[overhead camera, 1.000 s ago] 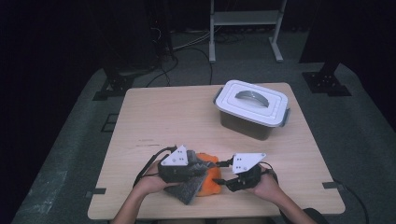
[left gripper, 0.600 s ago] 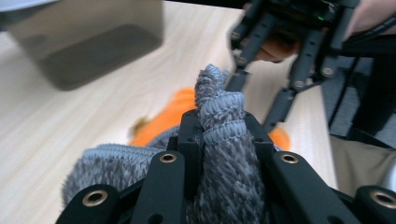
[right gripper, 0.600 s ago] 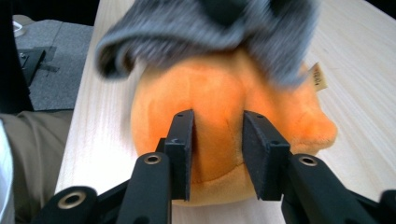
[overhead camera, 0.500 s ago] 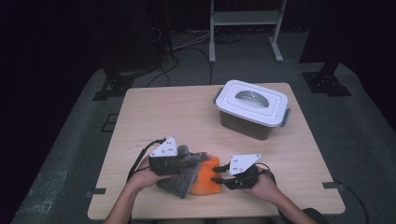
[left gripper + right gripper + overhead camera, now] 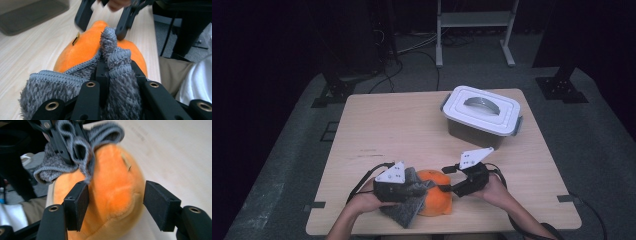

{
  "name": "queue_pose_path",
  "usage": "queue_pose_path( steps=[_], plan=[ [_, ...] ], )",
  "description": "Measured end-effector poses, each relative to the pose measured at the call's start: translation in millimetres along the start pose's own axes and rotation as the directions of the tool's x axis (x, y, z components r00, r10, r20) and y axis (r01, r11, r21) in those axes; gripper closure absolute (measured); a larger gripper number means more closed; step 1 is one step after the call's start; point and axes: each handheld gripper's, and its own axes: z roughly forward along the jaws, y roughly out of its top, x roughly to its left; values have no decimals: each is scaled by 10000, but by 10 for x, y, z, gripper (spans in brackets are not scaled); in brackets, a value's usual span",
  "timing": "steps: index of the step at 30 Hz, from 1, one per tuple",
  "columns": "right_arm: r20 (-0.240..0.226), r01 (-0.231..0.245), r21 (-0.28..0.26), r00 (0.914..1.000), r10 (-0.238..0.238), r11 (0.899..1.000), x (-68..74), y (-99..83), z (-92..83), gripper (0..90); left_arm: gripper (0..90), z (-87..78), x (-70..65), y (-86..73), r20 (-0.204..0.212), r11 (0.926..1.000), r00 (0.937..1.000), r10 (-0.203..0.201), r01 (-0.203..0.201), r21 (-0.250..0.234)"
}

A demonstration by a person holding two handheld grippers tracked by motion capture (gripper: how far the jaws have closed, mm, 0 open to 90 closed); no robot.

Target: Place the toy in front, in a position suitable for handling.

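An orange plush toy lies near the table's front edge, partly under a grey fuzzy cloth. My left gripper is shut on a bunched fold of the cloth, which drapes over the plush. My right gripper reaches in from the right. Its jaws have just been opening and now straddle the plush. The right gripper has one pad at the toy's side and the other standing clear of it. The cloth hangs in the left jaws just beyond.
A white lidded box with a handle and side clips stands at the table's back right. Dark floor, cables and a metal rack's legs lie beyond the far edge.
The right gripper has shifted a little and its top plate now sits higher in the view. The left gripper, still holding the cloth, rose slightly and came back down.
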Motion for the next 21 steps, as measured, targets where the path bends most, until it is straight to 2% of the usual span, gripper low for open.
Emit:
queue_pose_path(
  steps=[3, 4, 7, 10, 11, 12, 14, 15, 17, 18, 19, 21],
  plan=[
    [-245, -448, -56, 9987, 447, 9990, 3, -52, 30, 455, 748, -87, 39, 5, -102, 9981, 9997, -225, 219, -580],
    [-233, -438, 12, 9988, 438, 9990, 2, -58, 22, 505, 748, -113, 62, 12, -168, 9966, 9993, -333, 319, -758],
    [-129, 130, 118, 9998, -128, 9998, 35, -60, -16, 637, 747, -116, 107, 45, -477, 9961, 9981, -386, 346, -817],
    [364, 720, 190, 9967, -727, 9972, 76, -21, -70, 680, 747, -134, 138, 115, -595, 9942, 9977, -322, 259, -1046],
    [614, 978, 161, 9932, -986, 9951, 92, -6, -93, 682, 747, -152, 149, 144, -652, 9923, 9972, -355, 274, -1208],
    [852, 1401, 228, 9863, -1416, 9899, 112, 15, -119, 682, 747, -175, 162, 175, -715, 9903, 9968, -364, 264, -1365],
    [1213, 2273, 431, 9654, -2309, 9729, 169, 66, -175, 681, 747, -218, 187, 240, -847, 9868, 9957, -381, 241, -1601],
    [1290, 2539, 491, 9574, -2582, 9660, 194, 92, -205, 680, 746, -232, 197, 270, -940, 9857, 9949, -365, 203, -1671],
    [1555, 2964, 573, 9406, -3018, 9533, 239, 116, -242, 680, 745, -215, 205, 308, -1022, 9867, 9940, -390, 221, -1612],
    [1612, 3061, 627, 9362, -3123, 9499, 262, 110, -247, 678, 744, -177, 198, 314, -1057, 9903, 9939, -314, 166, -1376],
    [1526, 3086, 548, 9373, -3134, 9496, 279, 94, -246, 674, 743, -127, 187, 307, -1084, 9948, 9939, -192, 82, -1010],
    [1255, 2906, 286, 9482, -2919, 9564, 308, 41, -252, 647, 743, 10, 147, 239, -773, 9989, 9969, -136, 101, -449]
  ],
)
